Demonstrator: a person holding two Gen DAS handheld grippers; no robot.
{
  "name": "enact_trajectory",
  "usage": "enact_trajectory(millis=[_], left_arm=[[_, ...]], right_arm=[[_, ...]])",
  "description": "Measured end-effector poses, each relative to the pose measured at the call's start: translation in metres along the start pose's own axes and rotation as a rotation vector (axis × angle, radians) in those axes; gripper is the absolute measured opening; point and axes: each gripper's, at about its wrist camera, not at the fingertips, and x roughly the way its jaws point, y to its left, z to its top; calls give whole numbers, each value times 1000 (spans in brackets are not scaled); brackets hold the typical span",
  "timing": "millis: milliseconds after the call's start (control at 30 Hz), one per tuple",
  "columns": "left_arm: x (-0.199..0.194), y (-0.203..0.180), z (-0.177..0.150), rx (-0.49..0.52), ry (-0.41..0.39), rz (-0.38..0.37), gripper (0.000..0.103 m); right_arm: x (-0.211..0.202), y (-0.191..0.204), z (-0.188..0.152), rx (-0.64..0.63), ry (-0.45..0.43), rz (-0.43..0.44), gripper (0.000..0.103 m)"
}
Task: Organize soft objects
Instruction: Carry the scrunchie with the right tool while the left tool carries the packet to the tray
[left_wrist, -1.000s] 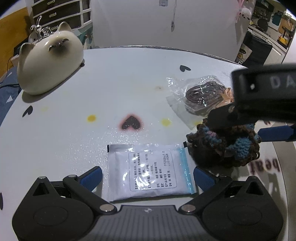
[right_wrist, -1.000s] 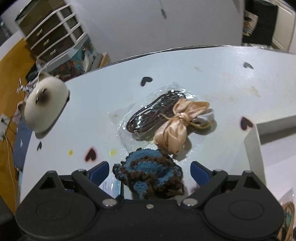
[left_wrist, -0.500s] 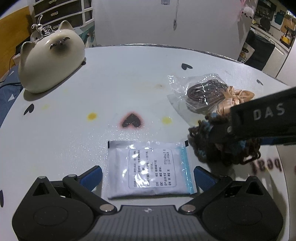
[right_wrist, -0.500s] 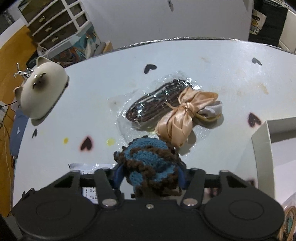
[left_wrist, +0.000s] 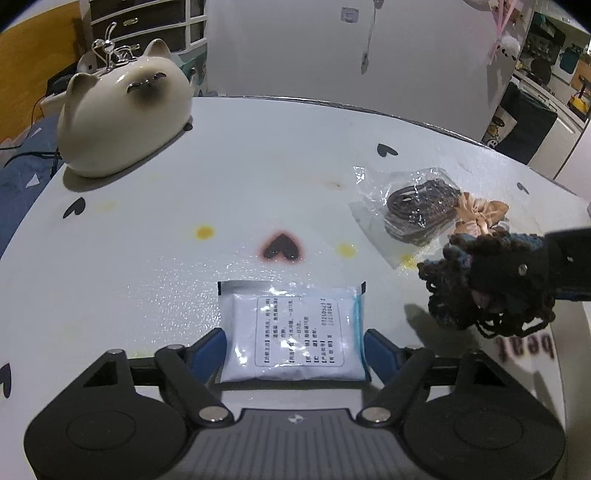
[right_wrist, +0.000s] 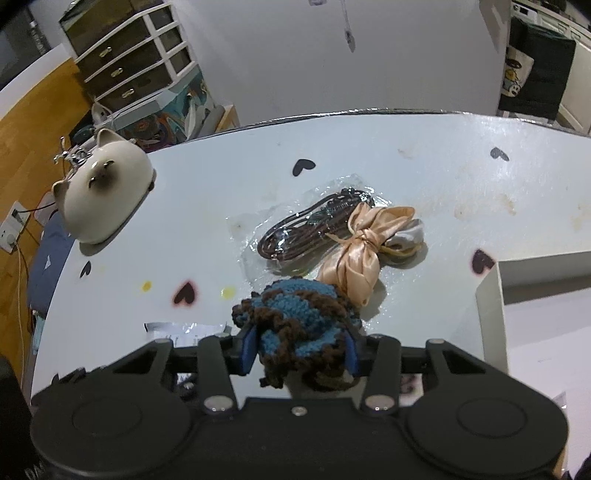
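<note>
The right gripper (right_wrist: 300, 352) is pinching the crocheted scrunchie (right_wrist: 295, 325), lifting it beside the white box (right_wrist: 491, 295). The left gripper (left_wrist: 293, 350), jaws just closing, is bracketing the white sachet (left_wrist: 291, 332); next, clamp it.

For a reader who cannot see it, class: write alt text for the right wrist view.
The right gripper clamps a blue-and-brown crocheted scrunchie above a white table. Beyond lie a peach satin bow, a bagged dark cord and a cat figurine.

A white table (left_wrist: 277, 155) with black hearts carries a cream cat figurine (left_wrist: 122, 118) at ten o'clock. A dark chest of drawers (right_wrist: 125, 62) stands beyond, a white box (right_wrist: 524, 295) at three o'clock.
</note>
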Motion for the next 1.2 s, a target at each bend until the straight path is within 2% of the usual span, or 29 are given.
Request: enact_trajectory(millis=[200,433,700,967,1200], left_arm=[[-16,7,0,-26,-2,-12,75],[-56,8,7,-33,-84,-16,75],[-101,-13,5,-16,-169,-20,75],[-141,-45,4,-26,-243,-28,75],[-163,-100,-1,-20,-286,-26,75]], right_arm=[[-15,-2,-4,0,-24,16,44],[-46,-3,-9,-21,-90,29,44],[-86,-17,-24,-41,-158,52,44],[-131,-54,-36,-32,-234,66,44],[-172,-112,-39,-32,-296,54,44]])
